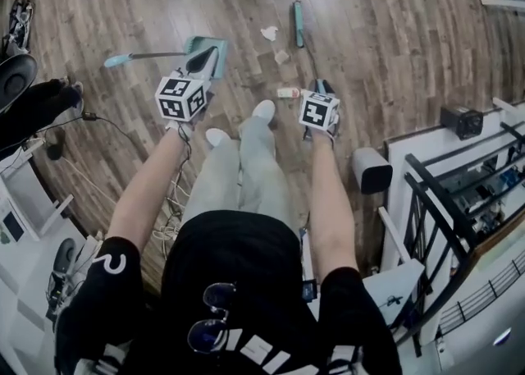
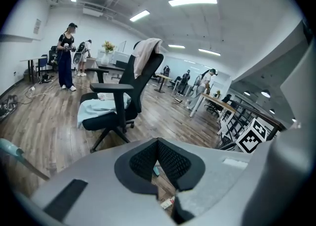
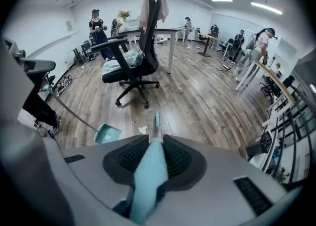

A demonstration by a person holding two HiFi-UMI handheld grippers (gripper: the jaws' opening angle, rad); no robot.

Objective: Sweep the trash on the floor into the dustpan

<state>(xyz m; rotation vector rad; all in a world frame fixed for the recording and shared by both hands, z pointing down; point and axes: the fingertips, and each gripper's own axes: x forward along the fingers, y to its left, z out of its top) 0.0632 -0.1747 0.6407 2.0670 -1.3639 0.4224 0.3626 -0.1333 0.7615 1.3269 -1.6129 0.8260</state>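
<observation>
Trash on the wood floor, just ahead of the shoes at twelve o'clock: three pieces counted, none inside the pan yet. At eleven o'clock, one teal dustpan, long handle trailing off toward nine. Close over it the left gripper, jaws closed tip to tip on nothing, pan handle ungrasped. At one o'clock, one broom, head lying beyond the scraps, teal handle clamped in the right gripper. Judged stage: set-up before the first stroke. Next, likely: take hold of the pan handle to steady it, then draw the broom head leftward through all three pieces.
</observation>
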